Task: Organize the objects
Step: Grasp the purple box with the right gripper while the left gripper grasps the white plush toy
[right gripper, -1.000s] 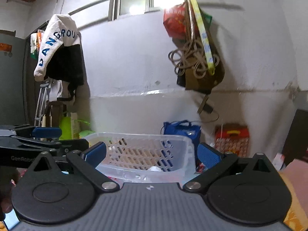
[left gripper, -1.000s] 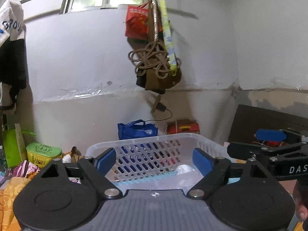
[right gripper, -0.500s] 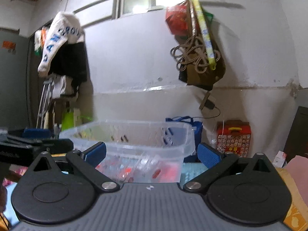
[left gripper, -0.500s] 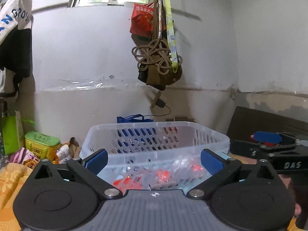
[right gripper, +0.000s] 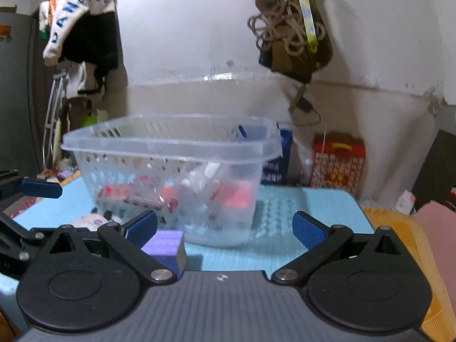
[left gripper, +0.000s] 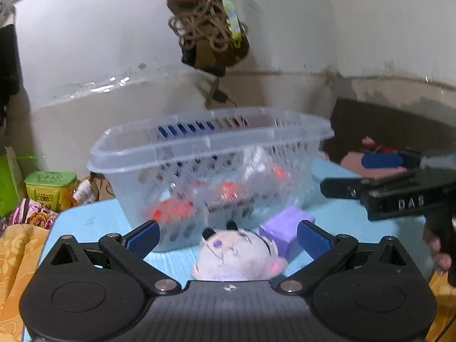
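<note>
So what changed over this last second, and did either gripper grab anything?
Both views tipped downward, bringing the plush toy and purple block into sight before the basket. The left gripper jaws have just been opening, straddling the toy untouched; the right gripper holds nothing. Basket unmoved.

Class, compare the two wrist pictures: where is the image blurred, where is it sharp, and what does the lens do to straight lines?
Left wrist view: the basket and its contents smear with motion blur, while the gripper's own fingers stay sharp. Right wrist view: same smear on the basket; the wall ledge bows, and dark corners show fisheye distortion.
</note>
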Action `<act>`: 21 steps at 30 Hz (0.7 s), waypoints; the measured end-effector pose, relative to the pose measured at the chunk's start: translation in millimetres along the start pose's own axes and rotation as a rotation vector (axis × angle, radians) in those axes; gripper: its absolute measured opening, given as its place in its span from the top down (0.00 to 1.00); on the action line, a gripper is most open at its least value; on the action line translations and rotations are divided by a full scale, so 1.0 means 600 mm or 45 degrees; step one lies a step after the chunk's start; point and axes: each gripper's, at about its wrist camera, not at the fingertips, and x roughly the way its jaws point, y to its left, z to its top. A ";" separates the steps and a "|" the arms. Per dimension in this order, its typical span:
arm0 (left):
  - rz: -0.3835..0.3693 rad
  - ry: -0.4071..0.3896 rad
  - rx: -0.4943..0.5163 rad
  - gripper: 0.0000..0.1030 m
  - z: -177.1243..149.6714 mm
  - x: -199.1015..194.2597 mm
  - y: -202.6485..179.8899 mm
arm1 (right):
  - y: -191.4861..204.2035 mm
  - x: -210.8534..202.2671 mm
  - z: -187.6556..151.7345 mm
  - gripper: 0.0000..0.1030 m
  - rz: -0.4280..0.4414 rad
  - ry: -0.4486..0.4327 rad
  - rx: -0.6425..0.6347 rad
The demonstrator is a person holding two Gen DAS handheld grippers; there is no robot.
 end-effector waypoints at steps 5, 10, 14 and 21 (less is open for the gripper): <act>0.001 0.087 -0.001 0.00 -0.004 0.022 0.000 | -0.009 0.015 -0.004 0.00 -0.012 0.101 0.053; 0.051 0.140 0.004 0.01 -0.013 0.040 -0.001 | -0.015 0.020 -0.003 0.00 -0.005 0.153 0.088; 0.049 0.178 0.027 0.04 -0.020 0.052 -0.004 | -0.016 0.023 -0.003 0.00 0.009 0.175 0.104; -0.021 0.223 -0.012 0.31 -0.020 0.058 0.006 | -0.001 0.030 0.001 0.00 0.021 0.204 0.086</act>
